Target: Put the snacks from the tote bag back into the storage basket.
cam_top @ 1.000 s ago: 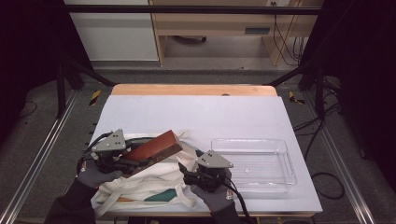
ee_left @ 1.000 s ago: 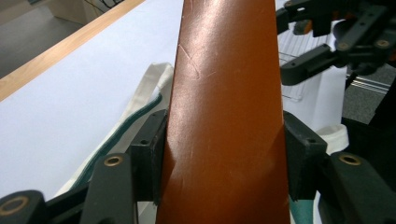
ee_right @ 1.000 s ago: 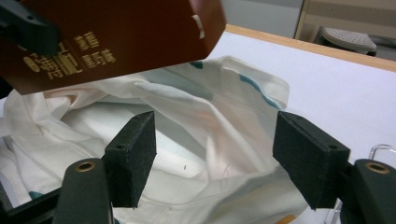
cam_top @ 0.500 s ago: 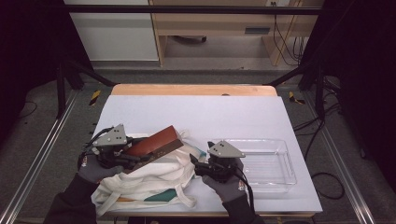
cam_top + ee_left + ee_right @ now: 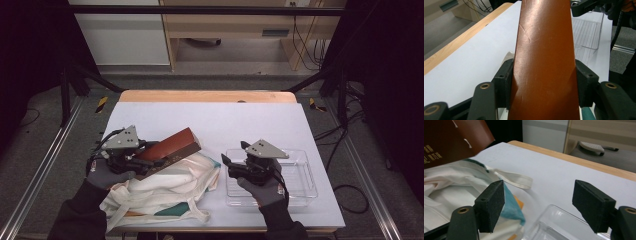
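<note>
A reddish-brown box [image 5: 170, 147] lies slanted over a white cloth tote bag [image 5: 165, 190] with teal print. My left gripper [image 5: 150, 160] is shut on the box's near end; in the left gripper view both pads press the sides of the box [image 5: 544, 62]. My right gripper [image 5: 234, 154] hovers at the left edge of a clear plastic tray [image 5: 300, 185]. Its jaws have just been opening and stand open with nothing between them. In the right gripper view, the right gripper [image 5: 541, 205] faces the bag [image 5: 454, 195], its strap and the box [image 5: 449, 140].
The white table top [image 5: 225, 120] has bare room behind the bag and tray. Its wooden far edge [image 5: 205, 96] borders a dark floor with cables. The clear tray [image 5: 586, 35] sits at the front right near the table's edge.
My right gripper has moved right, away from the bag, to the tray's left edge. The left gripper has lifted the box slightly.
</note>
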Demonstrator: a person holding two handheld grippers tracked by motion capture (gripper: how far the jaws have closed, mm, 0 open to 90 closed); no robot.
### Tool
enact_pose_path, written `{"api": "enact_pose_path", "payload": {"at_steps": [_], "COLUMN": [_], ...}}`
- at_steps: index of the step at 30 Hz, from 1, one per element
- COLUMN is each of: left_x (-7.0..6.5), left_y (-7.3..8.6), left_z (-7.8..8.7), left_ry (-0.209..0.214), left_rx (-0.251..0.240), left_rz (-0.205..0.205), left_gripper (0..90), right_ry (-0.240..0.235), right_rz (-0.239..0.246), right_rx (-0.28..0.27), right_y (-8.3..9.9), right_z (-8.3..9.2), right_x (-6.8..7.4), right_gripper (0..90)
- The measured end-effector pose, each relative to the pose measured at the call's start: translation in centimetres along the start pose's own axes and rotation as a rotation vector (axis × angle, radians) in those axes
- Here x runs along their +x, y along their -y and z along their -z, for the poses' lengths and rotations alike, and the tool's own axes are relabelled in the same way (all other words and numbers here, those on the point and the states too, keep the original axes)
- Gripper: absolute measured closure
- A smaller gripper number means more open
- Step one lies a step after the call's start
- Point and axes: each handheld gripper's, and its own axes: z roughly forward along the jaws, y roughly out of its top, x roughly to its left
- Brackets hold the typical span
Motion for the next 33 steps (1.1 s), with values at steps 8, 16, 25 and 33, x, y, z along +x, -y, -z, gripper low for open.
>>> {"api": "enact_pose_path", "payload": {"at_steps": [8, 16, 25, 33], "left_x": [-0.8, -2.2, -3.4, -4.8], "left_y": [-1.6, -3.5, -5.1, -6.4], "left_z": [-2.2, -5.2, -8.1, -10.4], "left_ry": [0.038, 0.084, 0.120, 0.151], "left_rx": [0.026, 0.062, 0.115, 0.153], "left_rz": [-0.033, -0.079, -0.119, -0.158], "left_gripper": [42.4, 42.4, 42.4, 42.5], "right_ry": [0.014, 0.060, 0.065, 0.082], "right_rz": [-0.016, -0.012, 0.009, 0.008], "right_rx": [-0.006, -0.073, -0.130, -0.172], "right_y": [1.3, 0.4, -1.2, -2.3], "right_z": [2.0, 4.7, 6.4, 7.3], "right_x": [-2.6, -4.3, -4.9, -5.7], "right_gripper": [26.7, 27.5, 28.0, 19.8]}}
